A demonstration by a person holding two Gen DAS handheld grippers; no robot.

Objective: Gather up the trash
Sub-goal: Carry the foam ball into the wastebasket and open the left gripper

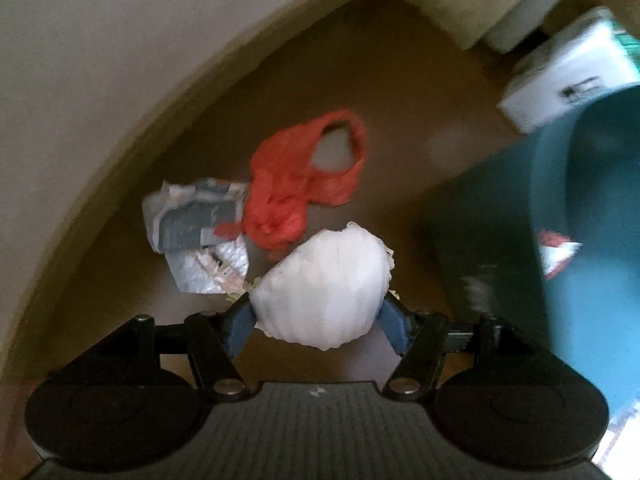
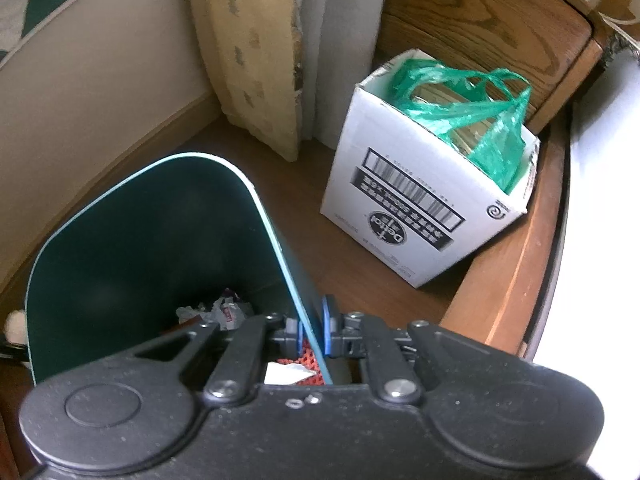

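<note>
My left gripper (image 1: 320, 312) is shut on a white crumpled wad of paper (image 1: 324, 284) and holds it above the brown floor. Beyond it lie a red plastic bag (image 1: 304, 184) and a torn grey and white wrapper (image 1: 196, 232). The teal trash bin (image 1: 592, 240) stands at the right in the left wrist view. My right gripper (image 2: 314, 330) is shut on the rim of the teal trash bin (image 2: 160, 240), which tilts toward the camera. Scraps of paper and red netting (image 2: 224, 312) lie inside the bin.
A white cardboard box (image 2: 416, 200) holding a green plastic bag (image 2: 480, 120) stands on the floor right of the bin. A cream wall (image 1: 100, 80) curves along the left. Curtains (image 2: 256, 48) hang behind the bin. Wooden furniture (image 2: 480, 20) rises behind the box.
</note>
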